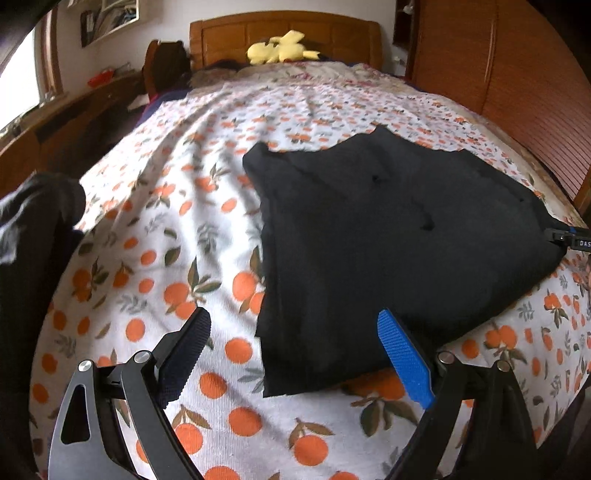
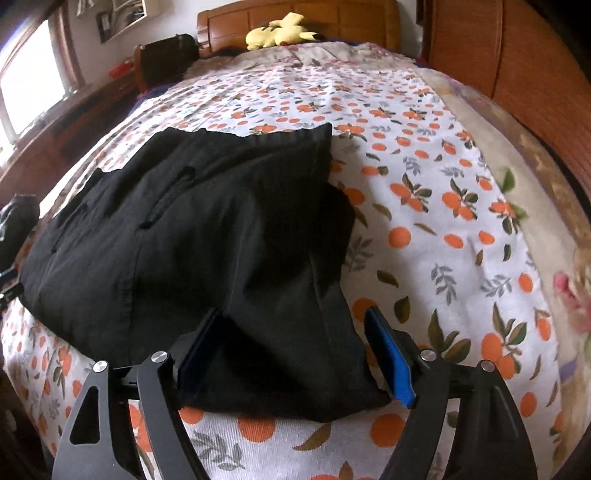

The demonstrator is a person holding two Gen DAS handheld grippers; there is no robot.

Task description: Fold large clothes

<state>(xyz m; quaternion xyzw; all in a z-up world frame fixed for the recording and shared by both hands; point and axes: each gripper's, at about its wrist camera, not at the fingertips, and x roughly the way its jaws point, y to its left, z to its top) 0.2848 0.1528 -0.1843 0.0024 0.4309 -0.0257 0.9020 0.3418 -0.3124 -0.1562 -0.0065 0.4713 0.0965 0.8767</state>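
A large black garment (image 1: pixel 388 229) lies partly folded on the bed's orange-print sheet (image 1: pixel 177 229). My left gripper (image 1: pixel 293 325) is open, its jaws wide apart over the garment's near left corner, holding nothing. In the right wrist view the garment (image 2: pixel 184 236) fills the left and middle. My right gripper (image 2: pixel 291 325) is open with the garment's near right corner lying between its jaws. The right gripper's tip also shows at the garment's right edge in the left wrist view (image 1: pixel 570 238).
A wooden headboard (image 1: pixel 284 33) with a yellow plush toy (image 1: pixel 280 48) stands at the far end. A wooden wardrobe (image 1: pixel 498 74) runs along the right. A dark pile (image 1: pixel 33 221) lies at the bed's left edge. A window and wooden ledge (image 1: pixel 22 96) are at left.
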